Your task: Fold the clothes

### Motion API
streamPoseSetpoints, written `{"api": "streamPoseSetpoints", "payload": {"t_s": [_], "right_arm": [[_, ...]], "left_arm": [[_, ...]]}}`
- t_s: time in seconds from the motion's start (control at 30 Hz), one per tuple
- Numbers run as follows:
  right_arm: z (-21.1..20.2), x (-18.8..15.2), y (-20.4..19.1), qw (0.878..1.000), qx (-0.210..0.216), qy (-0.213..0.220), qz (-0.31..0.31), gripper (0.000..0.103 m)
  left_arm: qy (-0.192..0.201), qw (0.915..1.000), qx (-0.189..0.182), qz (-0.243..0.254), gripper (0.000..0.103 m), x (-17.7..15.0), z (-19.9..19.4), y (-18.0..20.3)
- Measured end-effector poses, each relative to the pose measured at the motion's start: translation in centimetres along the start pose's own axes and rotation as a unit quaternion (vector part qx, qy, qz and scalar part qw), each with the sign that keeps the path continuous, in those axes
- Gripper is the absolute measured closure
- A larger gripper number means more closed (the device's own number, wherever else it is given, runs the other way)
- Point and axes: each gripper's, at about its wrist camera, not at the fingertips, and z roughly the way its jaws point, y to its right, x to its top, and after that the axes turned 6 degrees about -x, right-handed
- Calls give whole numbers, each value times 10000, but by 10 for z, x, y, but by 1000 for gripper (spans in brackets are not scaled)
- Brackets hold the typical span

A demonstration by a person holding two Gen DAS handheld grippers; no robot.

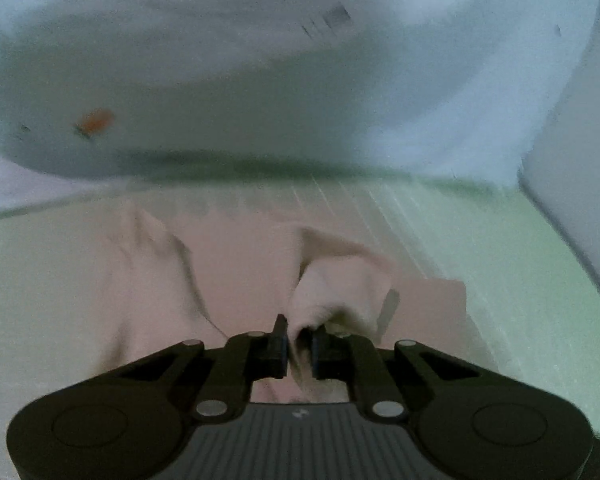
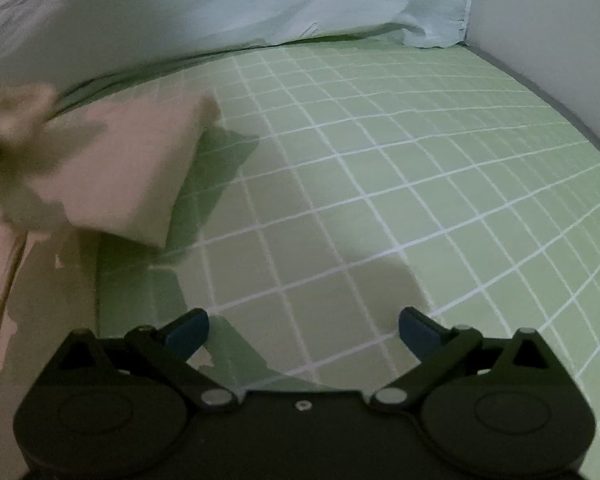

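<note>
A pale pink garment (image 1: 236,272) lies on the green grid mat (image 1: 500,264). My left gripper (image 1: 299,350) is shut on a bunched fold of the pink garment, which rises between its jaws. In the right wrist view the same garment (image 2: 132,168) is lifted at the left, with a folded corner hanging over the mat (image 2: 380,184). My right gripper (image 2: 303,330) is open and empty, low over the bare mat, to the right of the garment.
A light blue cloth (image 1: 260,80) with small orange prints hangs along the far edge of the mat; it also shows in the right wrist view (image 2: 340,0). A white wall panel (image 2: 560,40) borders the mat at the right.
</note>
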Motion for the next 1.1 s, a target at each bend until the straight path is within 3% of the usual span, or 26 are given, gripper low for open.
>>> {"api": "streamPoseSetpoints", "payload": {"t_s": [0.17, 0.27, 0.33, 0.4, 0.47, 0.5, 0.63, 0.77, 0.9, 0.97, 1.1], "right_arm": [[-11, -7, -18, 9999, 125, -20, -58, 0], [-20, -12, -29, 9997, 179, 30, -142, 0], [-26, -16, -36, 9996, 214, 70, -195, 0], [-32, -19, -41, 9994, 240, 107, -223, 0], [-39, -22, -46, 9992, 274, 150, -244, 0], [-42, -23, -49, 9991, 295, 171, -252, 0], [-53, -29, -57, 9986, 387, 213, -275, 0], [-61, -36, -63, 9982, 483, 159, -315, 0], [-72, -49, -65, 9973, 624, 79, -388, 1], [-74, -59, -66, 9966, 702, -8, -422, 3], [-76, -79, -63, 9943, 953, -304, -370, 19]], "left_arm": [[865, 9932, 566, -538, 92, 41, -53, -66], [1211, 9788, 1210, -1128, 91, 49, -80, -122], [1203, 9642, 1705, -1638, 87, 44, -92, -156], [1064, 9531, 2068, -1937, 72, 30, -101, -180], [871, 9476, 2296, -2046, 39, 12, -109, -190], [786, 9468, 2337, -2071, 32, 3, -112, -192], [195, 9614, 1898, -1983, 23, -46, -110, -171], [-659, 9747, 1236, -1743, 23, -101, -93, -130], [-1333, 9781, 657, -1454, 23, -149, -81, -88], [-1453, 9795, 600, -1261, 23, -163, -80, -77], [-1600, 9811, 573, -927, 20, -186, -82, -63]]}}
